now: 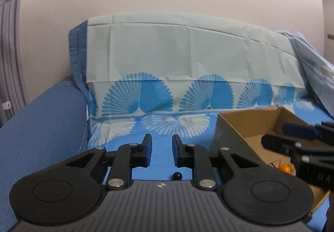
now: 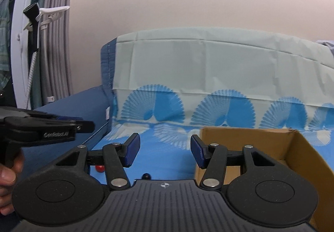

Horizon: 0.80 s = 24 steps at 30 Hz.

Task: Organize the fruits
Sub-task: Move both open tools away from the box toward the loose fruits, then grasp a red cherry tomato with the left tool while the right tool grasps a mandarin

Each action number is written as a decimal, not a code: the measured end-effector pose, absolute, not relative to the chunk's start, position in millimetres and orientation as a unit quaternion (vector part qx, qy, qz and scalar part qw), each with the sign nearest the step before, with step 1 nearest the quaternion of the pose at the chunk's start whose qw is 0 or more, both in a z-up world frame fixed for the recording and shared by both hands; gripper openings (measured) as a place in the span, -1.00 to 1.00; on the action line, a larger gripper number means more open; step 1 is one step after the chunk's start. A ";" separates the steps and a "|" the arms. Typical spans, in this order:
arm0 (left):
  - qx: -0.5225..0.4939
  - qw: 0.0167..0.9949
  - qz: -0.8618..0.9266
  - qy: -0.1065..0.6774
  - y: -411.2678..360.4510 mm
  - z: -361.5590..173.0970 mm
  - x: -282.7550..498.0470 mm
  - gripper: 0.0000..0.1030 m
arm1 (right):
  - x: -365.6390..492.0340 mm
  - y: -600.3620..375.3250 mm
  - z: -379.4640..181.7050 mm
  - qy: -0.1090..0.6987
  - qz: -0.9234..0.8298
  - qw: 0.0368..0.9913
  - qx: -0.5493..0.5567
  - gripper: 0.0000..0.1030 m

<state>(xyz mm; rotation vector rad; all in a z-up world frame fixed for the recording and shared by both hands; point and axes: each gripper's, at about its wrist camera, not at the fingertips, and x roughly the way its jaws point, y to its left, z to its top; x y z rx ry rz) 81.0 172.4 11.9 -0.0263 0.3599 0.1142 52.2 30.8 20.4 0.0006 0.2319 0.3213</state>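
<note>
A brown cardboard box stands open on the blue patterned sofa seat; it also shows in the right wrist view. An orange fruit lies inside it. A small dark round fruit lies on the seat just under my left gripper, which is open and empty. My right gripper is open and empty, at the box's left wall. A red fruit peeks out behind its left finger, and the dark fruit lies below it. The right gripper also shows over the box in the left wrist view.
The sofa back is draped with a pale cloth with blue fan prints. A blue armrest is on the left. A crumpled light-blue sheet lies at the far right. Curtains and a white rack stand left of the sofa.
</note>
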 end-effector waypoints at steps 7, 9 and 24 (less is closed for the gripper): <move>-0.083 0.976 0.077 0.187 201.2 10.0 89.9 -0.53 | 63.3 50.7 14.6 0.137 0.196 0.971 0.009 -0.28; -0.102 0.974 0.082 0.186 208.9 9.6 91.5 -0.53 | 65.9 58.4 11.6 0.143 0.211 0.967 0.005 -0.38; -0.342 0.898 0.170 0.218 312.1 -23.7 101.8 -0.47 | 102.4 142.9 -37.0 0.253 0.306 0.915 -0.079 -0.06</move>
